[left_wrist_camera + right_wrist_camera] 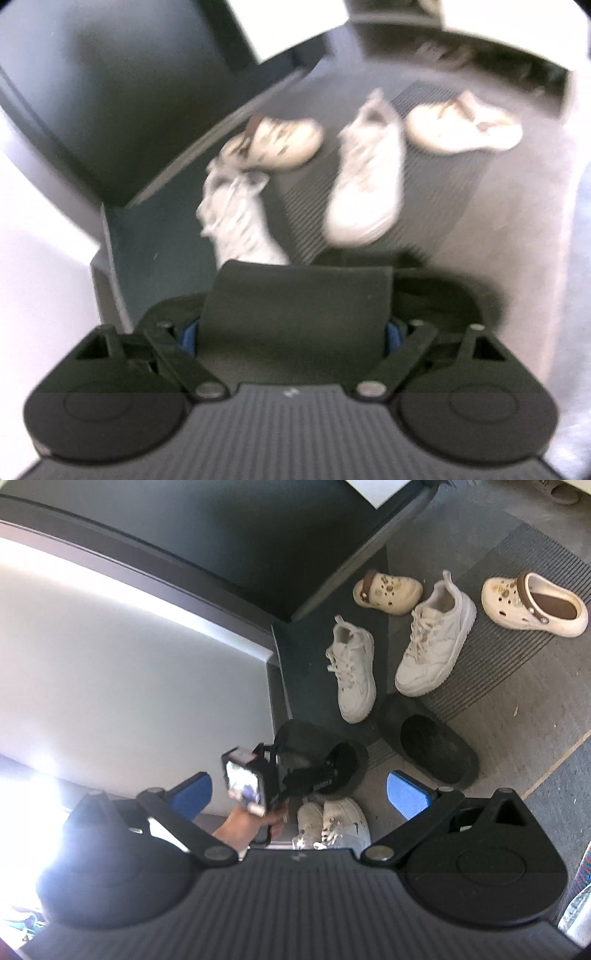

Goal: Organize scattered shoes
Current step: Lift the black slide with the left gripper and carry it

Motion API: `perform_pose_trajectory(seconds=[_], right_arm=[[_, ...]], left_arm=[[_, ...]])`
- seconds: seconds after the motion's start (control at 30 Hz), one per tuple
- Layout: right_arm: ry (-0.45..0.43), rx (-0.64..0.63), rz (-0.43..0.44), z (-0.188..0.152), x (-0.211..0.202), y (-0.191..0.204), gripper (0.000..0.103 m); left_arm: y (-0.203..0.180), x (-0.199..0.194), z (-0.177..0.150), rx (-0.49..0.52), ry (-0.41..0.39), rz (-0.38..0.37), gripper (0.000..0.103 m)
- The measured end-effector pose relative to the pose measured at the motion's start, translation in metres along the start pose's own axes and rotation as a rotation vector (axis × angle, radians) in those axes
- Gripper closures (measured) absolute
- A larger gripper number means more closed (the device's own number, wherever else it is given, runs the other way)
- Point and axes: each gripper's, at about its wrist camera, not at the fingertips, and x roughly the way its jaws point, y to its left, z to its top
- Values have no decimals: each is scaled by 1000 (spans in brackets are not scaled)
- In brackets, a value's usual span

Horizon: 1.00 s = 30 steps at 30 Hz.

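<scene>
1. Left hand-held gripper (pixel 295 295) — clenched on a black slipper (pixel 295 306) whose broad dark body fills the gap between its blue pads (pixel 189 334); in the right wrist view the same slipper (pixel 325 764) hangs lifted at 7 o'clock from the white sneakers.
2. Right hand-held gripper (pixel 299 794) — released, blue pads (pixel 408 794) well apart with nothing between them.
3. Second black slipper (pixel 432 749) — on the floor (pixel 517 716), at 5 o'clock from the sneakers.
4. White sneakers — one (pixel 352 672) near the wall, the other (pixel 436 638) at its 2 o'clock on the ribbed mat (pixel 517 657).
5. Cream clogs — one (pixel 388 590) at 12 o'clock of the group, the other (pixel 535 605) at 2 o'clock, opening upward.
6. Person's hand (pixel 243 823) — grips the left tool's handle.
7. Another white pair (pixel 332 823) — at 6 o'clock, just beneath the lifted slipper.
8. Left wrist view — blurred; sneakers (pixel 365 177) and clogs (pixel 465 125) discernible only in outline.
</scene>
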Motion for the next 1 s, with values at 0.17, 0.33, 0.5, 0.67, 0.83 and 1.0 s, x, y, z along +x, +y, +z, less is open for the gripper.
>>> perform_pose_trajectory(seconds=[0.17,0.33,0.5,0.67,0.83,1.0], right_arm=[[-62,20,3,-1,-26,-8,0],[-120,33,24,0,-48,-12,0],[-141,48,40,-2,-64,-19,0],[-148,50,37,-3,-76,-28,0],[-187,63,42,-1,-88,-33,0],[-178,71,37,-1,-90,-38,0]], left_arm=[[-81,-55,27,123,-54,-100,15],[-176,-71,26,279,-61,-202,14],[-250,-57,-2,333,-38,-254,14],[-298,-22,-42,327,-11,-256,14],[-322,21,-61,265,21,-241,14],[-329,31,-66,217,9,-232,12]])
